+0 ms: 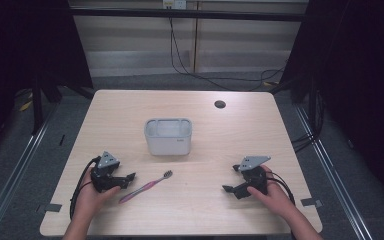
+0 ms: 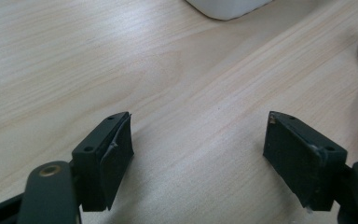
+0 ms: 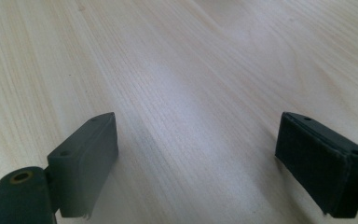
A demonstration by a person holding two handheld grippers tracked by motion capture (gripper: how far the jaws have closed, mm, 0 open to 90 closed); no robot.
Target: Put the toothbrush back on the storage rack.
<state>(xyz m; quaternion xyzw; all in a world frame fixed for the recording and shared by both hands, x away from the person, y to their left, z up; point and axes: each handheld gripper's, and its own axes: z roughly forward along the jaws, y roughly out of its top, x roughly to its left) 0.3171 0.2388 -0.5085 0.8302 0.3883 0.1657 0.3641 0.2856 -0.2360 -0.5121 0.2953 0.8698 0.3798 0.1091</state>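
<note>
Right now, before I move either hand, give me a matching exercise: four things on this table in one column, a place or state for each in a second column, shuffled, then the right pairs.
Things
1. toothbrush
2. white container
3. left gripper
4. round hole

Places or states
A. at the far right part of the table
B. lying flat, pink handle, just right of the left gripper
C. jaws open, nothing between them
D. upright at the middle of the table

Pairs: 1-B, 2-D, 3-C, 4-A
</note>
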